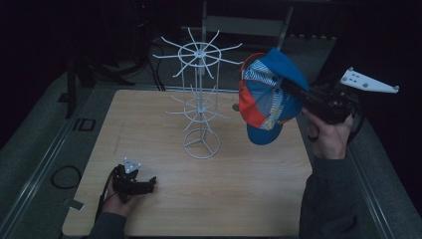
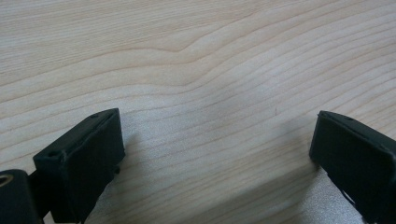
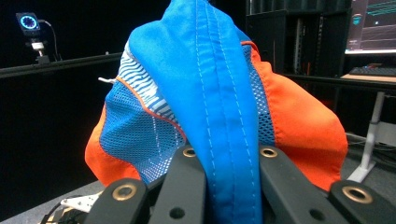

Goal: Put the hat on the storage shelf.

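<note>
Above the table's (image 1: 164, 199) right side, the right gripper (image 1: 293, 94) pinches a blue-and-orange cap (image 1: 266, 97) tight, beside the wire rack (image 1: 200, 99). Hanging it is probably still ahead. The left gripper (image 1: 149, 185) rests wide open, empty.

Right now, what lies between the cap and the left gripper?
In the high view, the white wire rack stands between the cap and left gripper, then bare table.
</note>
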Motion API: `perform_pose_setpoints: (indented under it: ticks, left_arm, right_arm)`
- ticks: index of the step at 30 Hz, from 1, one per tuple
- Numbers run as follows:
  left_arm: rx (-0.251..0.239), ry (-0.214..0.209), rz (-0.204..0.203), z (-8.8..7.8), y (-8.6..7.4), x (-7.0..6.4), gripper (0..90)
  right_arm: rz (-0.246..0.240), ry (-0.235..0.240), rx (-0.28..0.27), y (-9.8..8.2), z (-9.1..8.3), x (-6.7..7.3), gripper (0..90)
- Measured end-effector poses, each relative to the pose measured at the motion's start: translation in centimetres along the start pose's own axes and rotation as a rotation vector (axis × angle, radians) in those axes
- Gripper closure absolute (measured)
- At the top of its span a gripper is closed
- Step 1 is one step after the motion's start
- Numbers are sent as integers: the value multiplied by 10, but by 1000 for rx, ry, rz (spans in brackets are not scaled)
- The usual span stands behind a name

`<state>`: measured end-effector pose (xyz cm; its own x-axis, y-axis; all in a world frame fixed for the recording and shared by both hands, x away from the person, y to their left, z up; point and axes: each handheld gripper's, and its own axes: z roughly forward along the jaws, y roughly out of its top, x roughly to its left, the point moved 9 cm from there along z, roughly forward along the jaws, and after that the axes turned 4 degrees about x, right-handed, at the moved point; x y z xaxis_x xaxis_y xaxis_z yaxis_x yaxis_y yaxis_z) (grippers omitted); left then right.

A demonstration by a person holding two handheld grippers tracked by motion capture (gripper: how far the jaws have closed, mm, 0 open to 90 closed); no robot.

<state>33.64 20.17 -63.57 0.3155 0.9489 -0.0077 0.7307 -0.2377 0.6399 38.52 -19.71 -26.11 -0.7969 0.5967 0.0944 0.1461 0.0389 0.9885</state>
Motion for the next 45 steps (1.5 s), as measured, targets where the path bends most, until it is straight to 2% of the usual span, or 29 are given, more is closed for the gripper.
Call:
perform_pose_setpoints:
  ticks: [7,20,27,30,33,36,40,45]
  left_arm:
    - [1,0,2,0,0,0,31]
    - [4,-1,2,0,0,0,31]
    - [4,-1,2,0,0,0,31]
    - [3,0,2,0,0,0,31]
    - [2,1,-1,0,0,0,31]
    - [-3,2,-4,0,0,0,31]
    - [-1,1,-3,0,0,0,31]
    - [-1,1,-3,0,0,0,31]
  right_arm:
    - [9,16,3,0,7,1,878]
    - [32,58,52,-14,39,3,877]
    - [30,86,132,-31,56,9,876]
    - [25,76,170,-42,62,8,868]
    - [2,42,213,-50,64,5,790]
    - [-36,-3,250,-55,65,4,677]
    - [-53,-39,285,-61,65,3,501]
    - [-95,-115,334,-69,65,0,308]
